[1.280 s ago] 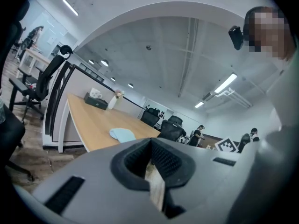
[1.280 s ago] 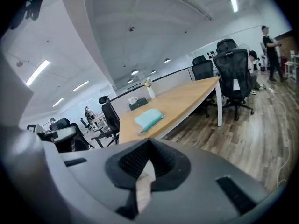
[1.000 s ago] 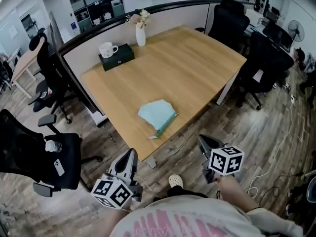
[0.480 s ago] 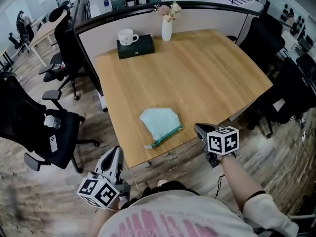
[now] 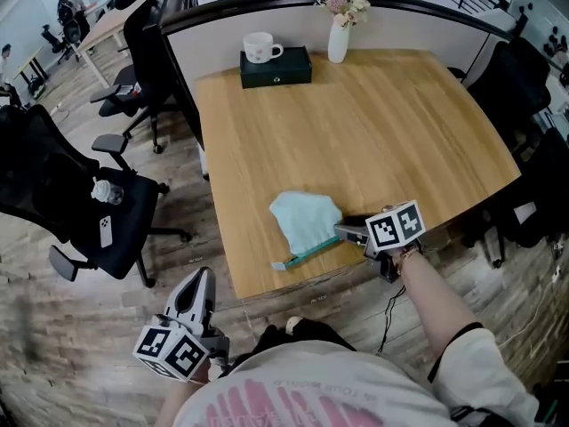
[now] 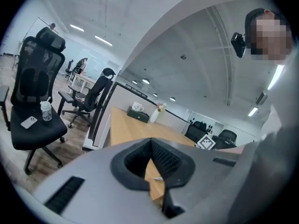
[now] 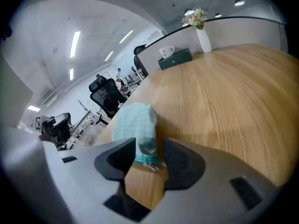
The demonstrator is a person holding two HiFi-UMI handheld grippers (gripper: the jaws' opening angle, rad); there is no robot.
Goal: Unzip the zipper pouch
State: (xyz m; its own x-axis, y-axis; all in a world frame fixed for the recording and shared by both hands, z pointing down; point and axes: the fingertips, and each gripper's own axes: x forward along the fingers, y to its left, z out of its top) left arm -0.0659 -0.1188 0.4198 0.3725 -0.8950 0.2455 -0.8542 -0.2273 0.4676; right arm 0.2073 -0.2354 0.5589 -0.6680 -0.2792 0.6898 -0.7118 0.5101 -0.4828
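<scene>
While the pale mint-green checked fabric zipper pouch [image 5: 305,223] lies flat close to the near edge of the light wooden tabletop [image 5: 382,123], toward its near left corner, the right gripper [image 5: 348,232] is set at its teal zipper end, apparently to take the small metal pull [image 7: 150,166]. Its jaws have just been opened wide; the pull end is straddled, not pinched. The left gripper [image 5: 197,285] is held closed and empty off that edge. No writing can be read.
</scene>
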